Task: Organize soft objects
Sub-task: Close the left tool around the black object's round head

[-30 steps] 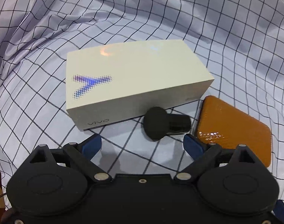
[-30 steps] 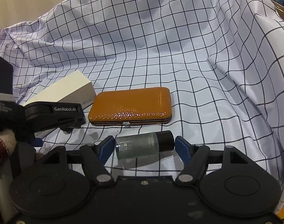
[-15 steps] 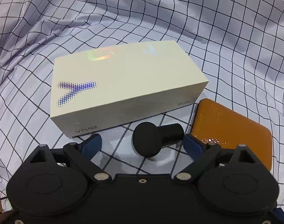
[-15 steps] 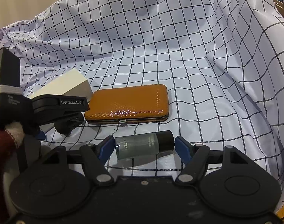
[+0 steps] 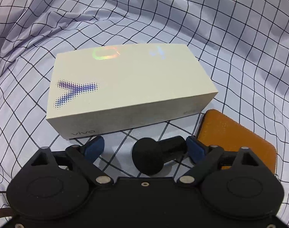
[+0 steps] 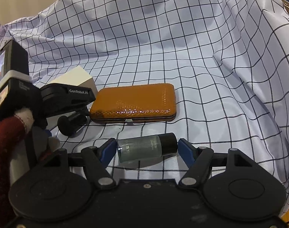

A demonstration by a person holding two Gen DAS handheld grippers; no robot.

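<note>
Left gripper (image 5: 145,146), jaws closing, plug (image 5: 155,156) between, off-centre lower right: may roll. Right gripper (image 6: 144,149) straddles bottle (image 6: 146,148), ungripped.

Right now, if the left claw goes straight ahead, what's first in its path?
Probably the black mushroom-shaped object, lying on the checked cloth between the closing left claw fingers; the white box lies beyond.
</note>
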